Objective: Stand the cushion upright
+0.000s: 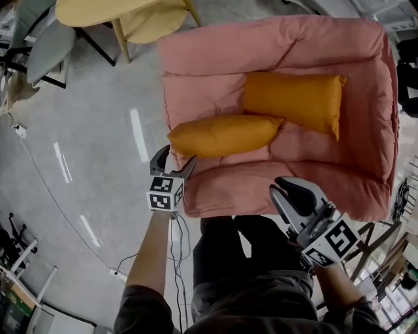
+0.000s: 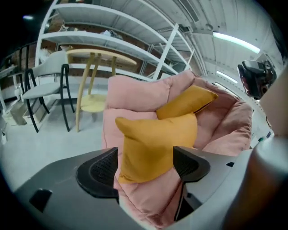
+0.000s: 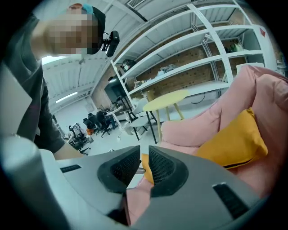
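Observation:
An orange cushion (image 1: 225,135) lies flat on the front of the seat of a pink armchair (image 1: 339,176). A second orange cushion (image 1: 294,99) leans against the chair's back. My left gripper (image 1: 176,158) is open just off the lying cushion's left end, not touching it. In the left gripper view that cushion (image 2: 157,139) shows beyond the wide-apart jaws of the left gripper (image 2: 146,164), with the other cushion (image 2: 186,101) behind it. My right gripper (image 1: 275,189) hovers at the seat's front edge, shut and empty. In the right gripper view the pads of the right gripper (image 3: 144,155) nearly meet, and the leaning cushion (image 3: 234,139) is at right.
A yellow round table (image 1: 111,12) and grey chairs (image 1: 46,45) stand on the floor to the chair's left. A thin cable (image 1: 59,202) runs across the grey floor. The person's legs (image 1: 241,261) are right against the chair's front. White shelving (image 2: 112,40) rises behind.

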Motion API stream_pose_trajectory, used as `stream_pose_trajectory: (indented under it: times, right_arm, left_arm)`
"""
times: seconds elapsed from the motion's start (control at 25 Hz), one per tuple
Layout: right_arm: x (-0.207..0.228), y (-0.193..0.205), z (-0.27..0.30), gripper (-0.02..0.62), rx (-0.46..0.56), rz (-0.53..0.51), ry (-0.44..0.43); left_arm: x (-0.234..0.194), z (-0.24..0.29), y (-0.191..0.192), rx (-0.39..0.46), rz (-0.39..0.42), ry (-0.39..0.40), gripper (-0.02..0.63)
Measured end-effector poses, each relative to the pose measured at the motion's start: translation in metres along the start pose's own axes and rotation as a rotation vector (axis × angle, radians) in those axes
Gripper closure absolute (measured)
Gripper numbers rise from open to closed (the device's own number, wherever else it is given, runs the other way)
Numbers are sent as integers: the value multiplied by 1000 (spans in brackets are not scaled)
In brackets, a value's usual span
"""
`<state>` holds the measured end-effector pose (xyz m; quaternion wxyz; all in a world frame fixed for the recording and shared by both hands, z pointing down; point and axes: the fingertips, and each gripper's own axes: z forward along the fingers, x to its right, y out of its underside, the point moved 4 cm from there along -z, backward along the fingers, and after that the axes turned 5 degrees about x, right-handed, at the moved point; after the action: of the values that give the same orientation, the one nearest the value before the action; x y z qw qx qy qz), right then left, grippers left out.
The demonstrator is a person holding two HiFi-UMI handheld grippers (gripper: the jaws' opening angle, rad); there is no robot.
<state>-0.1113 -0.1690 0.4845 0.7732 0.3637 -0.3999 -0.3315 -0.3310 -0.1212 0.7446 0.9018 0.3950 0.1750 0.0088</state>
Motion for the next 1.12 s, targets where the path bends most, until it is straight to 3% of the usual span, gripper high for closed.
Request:
stream_pose_trajectory:
  times: [0.24, 0.4, 0.52, 0.72, 0.92, 1.12]
  right_arm:
    - [1, 26, 16, 575, -58, 26, -10]
    - [4, 36, 22, 575, -96, 34, -7]
    - [1, 36, 26, 575, -111, 40, -10]
    - [-12, 5, 30, 575, -48, 89, -28]
    - [-14, -15, 5, 575, -31, 49, -11]
    - [-17, -25, -29, 575, 14, 65, 4]
  left_arm:
    - [-16, 33, 23, -43, 28, 139, 204]
    - [-18, 44, 33, -77, -24, 283, 198]
    - [-16, 49, 32, -86, -43, 340, 224]
    - [1, 38, 16, -75, -34, 334, 316]
    - [31, 5, -9, -81, 2, 342, 368]
    - [56, -32, -35, -57, -16, 257, 385]
